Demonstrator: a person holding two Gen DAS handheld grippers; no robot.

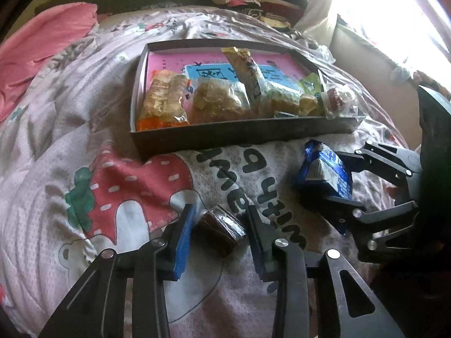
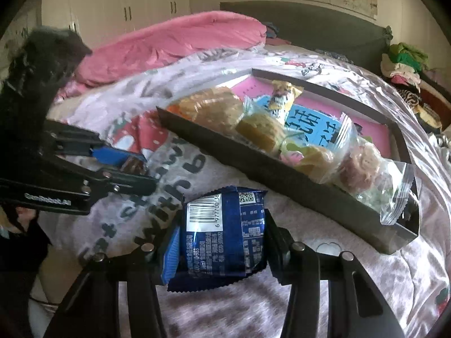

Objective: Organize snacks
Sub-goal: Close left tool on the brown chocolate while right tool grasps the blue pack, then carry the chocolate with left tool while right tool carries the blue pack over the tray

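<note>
A: Blue packet (image 2: 222,233), lower centre: clamped between the right gripper (image 2: 222,242) pads, over the quilt (image 2: 310,295).
B: Left gripper (image 1: 218,233) closed on brown wrapped snack (image 1: 220,232); box (image 1: 225,138) sits above.

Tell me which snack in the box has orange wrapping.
The pack at the box's left end: pale crispy pieces in clear film with orange ends. The other packs beside it are clear, green or yellowish.

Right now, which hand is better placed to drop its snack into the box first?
Right. Its tool already clamps the blue packet near the box; the left tool sits farther back around the brown snack.
</note>
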